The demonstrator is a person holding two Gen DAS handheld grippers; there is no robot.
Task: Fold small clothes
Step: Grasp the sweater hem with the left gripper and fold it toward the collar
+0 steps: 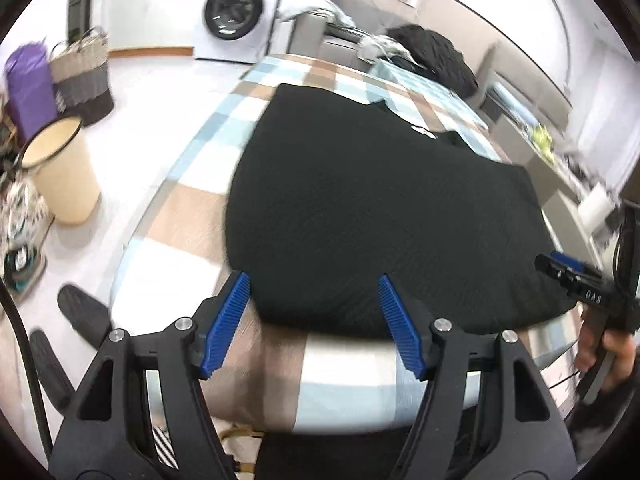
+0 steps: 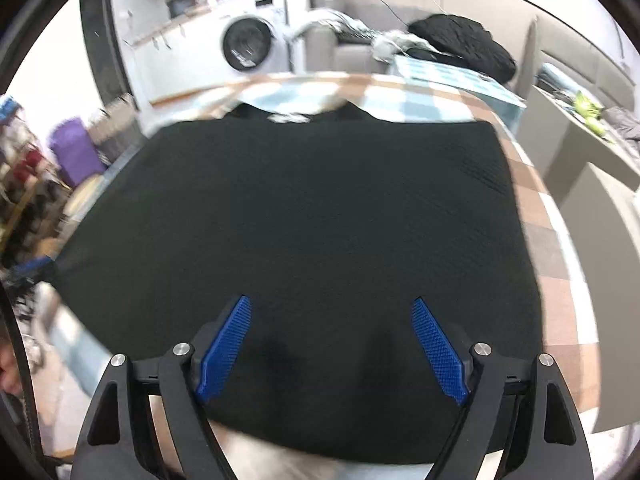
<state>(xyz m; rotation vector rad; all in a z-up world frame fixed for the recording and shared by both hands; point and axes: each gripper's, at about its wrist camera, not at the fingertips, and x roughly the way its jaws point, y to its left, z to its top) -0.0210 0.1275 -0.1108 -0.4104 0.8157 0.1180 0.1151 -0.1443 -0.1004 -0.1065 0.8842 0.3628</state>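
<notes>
A black garment (image 1: 384,208) lies spread flat on a counter (image 1: 256,384) covered with a checked cloth of blue, tan and white squares. In the left wrist view the left tool (image 1: 314,324) hangs over the near edge of the counter with its 2 blue pads standing well apart and nothing between them; the garment's near hem sits just ahead of the fingertips, with its bottom left corner close to the left pad. In the right wrist view the right tool (image 2: 332,346) hovers directly above the lower part of the garment, its jaws also wide and gripping nothing. The neckline, with a small white label, lies at the far end, so the garment's long axis seems to run straight away from both tools. The left view also shows the right tool at the garment's lower right edge, held by a person's hand (image 1: 608,354). Each tool looks nearest to its own bottom corner, which is likely where the next grasp must go. Nothing stands on the cloth between the tools and the hem. Farther off are a washing machine (image 1: 236,12), a cream bin (image 1: 60,168) on the floor, a woven basket (image 1: 82,76) and a dark heap (image 1: 436,60) beyond the counter's far end.
</notes>
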